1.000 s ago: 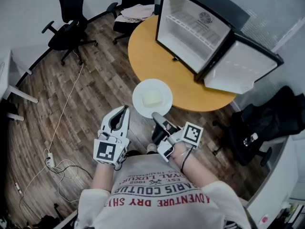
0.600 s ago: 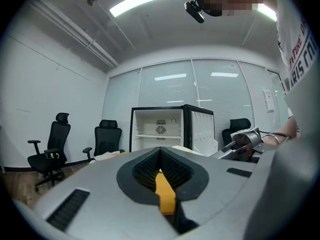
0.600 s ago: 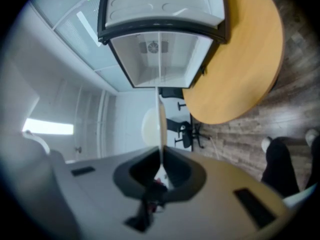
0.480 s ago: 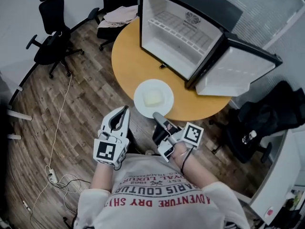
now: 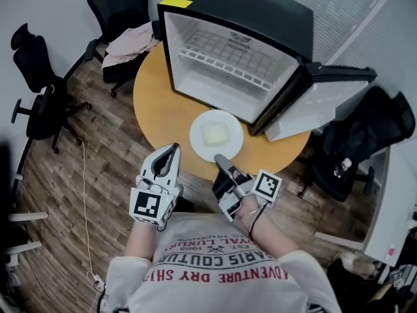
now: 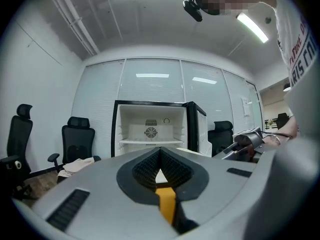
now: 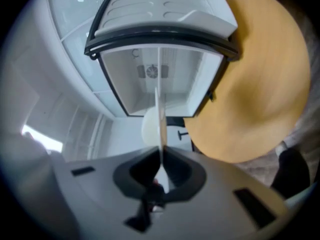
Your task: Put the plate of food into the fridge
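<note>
White plate (image 5: 199, 133) with pale food block (image 5: 214, 135) — rim in clenched right claw (image 5: 219, 159); left claw (image 5: 172, 149) clenched too — open fridge (image 5: 221, 87) beyond.

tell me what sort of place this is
Most likely an office meeting room: black swivel office chairs, glass partition walls, and a round wooden table carrying a small black fridge.
</note>
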Available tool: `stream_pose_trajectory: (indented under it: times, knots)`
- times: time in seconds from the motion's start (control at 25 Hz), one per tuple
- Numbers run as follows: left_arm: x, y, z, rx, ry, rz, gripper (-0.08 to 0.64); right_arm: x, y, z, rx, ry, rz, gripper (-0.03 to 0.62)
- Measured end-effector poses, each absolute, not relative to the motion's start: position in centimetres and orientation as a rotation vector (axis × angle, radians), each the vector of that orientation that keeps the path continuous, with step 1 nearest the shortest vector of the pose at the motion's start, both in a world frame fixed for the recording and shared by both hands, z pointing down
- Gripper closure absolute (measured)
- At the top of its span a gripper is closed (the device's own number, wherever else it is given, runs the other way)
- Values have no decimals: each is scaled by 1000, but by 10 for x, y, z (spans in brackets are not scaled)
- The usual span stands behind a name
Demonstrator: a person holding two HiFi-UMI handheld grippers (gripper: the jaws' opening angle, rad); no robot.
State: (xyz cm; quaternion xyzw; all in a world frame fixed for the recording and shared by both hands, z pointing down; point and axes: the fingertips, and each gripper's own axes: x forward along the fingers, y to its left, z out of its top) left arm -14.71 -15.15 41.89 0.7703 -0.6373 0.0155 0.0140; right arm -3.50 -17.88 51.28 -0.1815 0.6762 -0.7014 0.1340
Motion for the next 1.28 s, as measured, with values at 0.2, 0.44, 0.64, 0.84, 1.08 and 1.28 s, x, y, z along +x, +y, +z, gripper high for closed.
stream_pose_trajectory:
  times: [0.2,0.44,0.64,0.84,1.08,1.28]
  knots:
    - [-191,-195,409,2512,-1825,41,534,-76,-209,502,-620,1877,-1952,555]
    - [-218,-236,410,2656,-1612,62,534,-104,-235,500,-742,1773,-1861,555]
    - [-232,-258,410,2721,-1490,57,534,-115,-249,501,-827,1710,-1804,555]
    - [-238,-273,413,2732,-1434,45,534,-120,-261,500,-880,1708,-1772,555]
    - [-224,-286,411,2733,-1438,39,534,-107,-278,493,-860,1684,-1767,555]
    - [-226,-300,404,2732,-1437,36,534,-111,-301,489,-872,1685,-1761,555]
